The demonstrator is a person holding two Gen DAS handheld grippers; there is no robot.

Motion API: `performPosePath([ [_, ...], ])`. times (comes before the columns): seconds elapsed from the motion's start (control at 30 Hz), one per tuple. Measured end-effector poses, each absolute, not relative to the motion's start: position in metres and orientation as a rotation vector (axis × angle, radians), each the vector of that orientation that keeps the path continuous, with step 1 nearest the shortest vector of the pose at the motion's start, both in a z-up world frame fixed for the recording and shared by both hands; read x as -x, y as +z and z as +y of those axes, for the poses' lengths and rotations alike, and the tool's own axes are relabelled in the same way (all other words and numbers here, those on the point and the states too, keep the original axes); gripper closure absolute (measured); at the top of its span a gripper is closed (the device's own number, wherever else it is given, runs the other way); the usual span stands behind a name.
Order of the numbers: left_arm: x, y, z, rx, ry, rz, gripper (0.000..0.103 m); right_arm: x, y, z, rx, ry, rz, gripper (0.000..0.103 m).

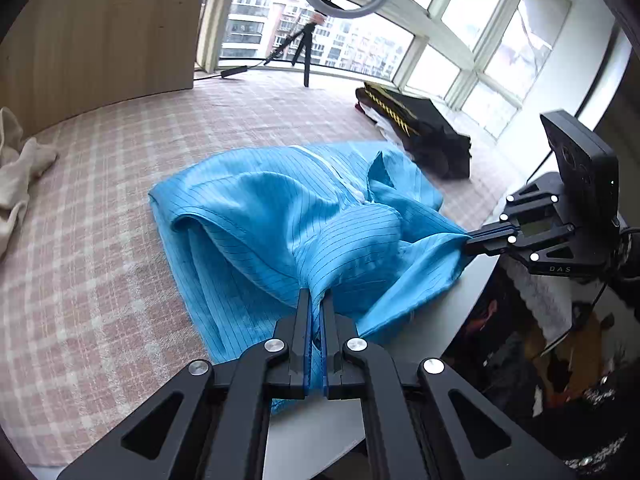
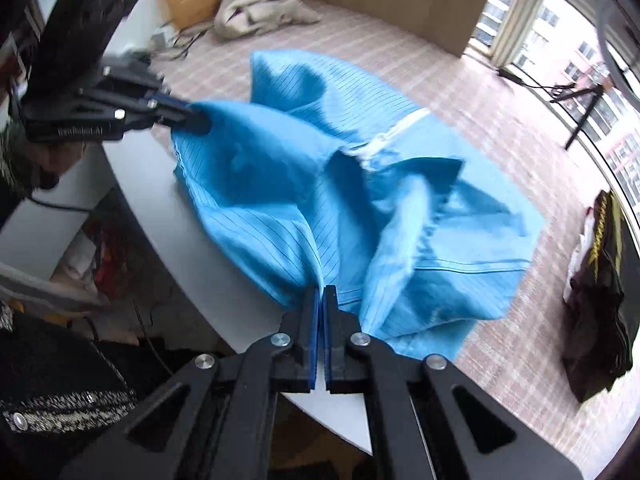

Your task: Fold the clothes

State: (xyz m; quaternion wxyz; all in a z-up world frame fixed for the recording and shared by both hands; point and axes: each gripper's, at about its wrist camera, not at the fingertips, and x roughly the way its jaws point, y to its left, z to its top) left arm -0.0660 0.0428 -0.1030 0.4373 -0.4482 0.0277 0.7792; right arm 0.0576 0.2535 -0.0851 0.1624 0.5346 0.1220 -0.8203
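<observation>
One broad surface (image 1: 100,240) under the blue garment (image 1: 260,208), covered in pink check, with a bare white rounded rim on the garment's near side. Plenty of open check cloth to the garment's left and beyond it. Far past the garment, a wooden panel (image 1: 100,32) and a run of windows (image 1: 500,52).

Heaped on the surface, the striped blue garment itself: crumpled, a white zip line showing, near hem lifted and hanging over the white rim, far edge flat on the check. Beyond the garment to its right, apart from it, a folded black pile (image 1: 424,128) with yellow trim, close to the window-side edge. Well to the garment's left, a rumpled beige cloth (image 1: 16,176). Past the garment toward the windows, a tripod (image 1: 306,60).

At the garment's near edge, left tongs (image 1: 316,294) shut tight on a pinch of blue fabric. At its right-hand corner, right tongs (image 1: 468,242) likewise clamped on the fabric, out over the white rim.
</observation>
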Motion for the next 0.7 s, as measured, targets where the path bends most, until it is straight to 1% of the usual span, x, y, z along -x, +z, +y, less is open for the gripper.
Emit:
performPosePath([
  [0.07, 0.066, -0.115, 0.047, 1.157, 1.947, 0.085, 0.097, -0.062, -0.076, 0.267, -1.504, -2.405, 0.248, 0.102],
  [0.17, 0.057, -0.119, 0.053, 1.199, 1.950, 0.120, 0.097, -0.066, -0.081, 0.262, -1.518, -2.433, 0.274, 0.102],
  [0.23, 0.048, -0.112, 0.051, 1.178, 1.969, 0.129, 0.087, -0.068, -0.085, 0.252, -1.513, -2.434, 0.296, 0.102],
  [0.27, 0.044, -0.108, 0.049, 1.165, 1.984, 0.132, 0.078, -0.070, -0.087, 0.246, -1.511, -2.434, 0.306, 0.102],
  [0.33, 0.038, -0.102, 0.043, 1.169, 2.022, 0.148, 0.077, -0.074, -0.091, 0.240, -1.518, -2.420, 0.348, 0.102],
  [0.37, 0.035, -0.097, 0.043, 1.167, 2.051, 0.186, 0.077, -0.077, -0.093, 0.239, -1.529, -2.405, 0.380, 0.102],
  [0.43, 0.027, -0.084, 0.052, 1.099, 2.101, 0.339, 0.076, -0.082, -0.097, 0.237, -1.550, -2.373, 0.445, 0.101],
  [0.47, 0.024, -0.079, 0.062, 1.062, 2.090, 0.406, 0.074, -0.084, -0.099, 0.237, -1.564, -2.352, 0.465, 0.101],
  [0.5, 0.023, -0.076, 0.072, 1.033, 2.058, 0.454, 0.071, -0.084, -0.098, 0.239, -1.567, -2.342, 0.460, 0.101],
  [0.6, 0.022, -0.078, 0.110, 0.992, 1.940, 0.591, 0.069, -0.083, -0.093, 0.243, -1.545, -2.333, 0.413, 0.101],
  [0.7, 0.027, -0.095, 0.144, 1.000, 1.864, 0.732, 0.068, -0.083, -0.092, 0.244, -1.524, -2.341, 0.414, 0.101],
])
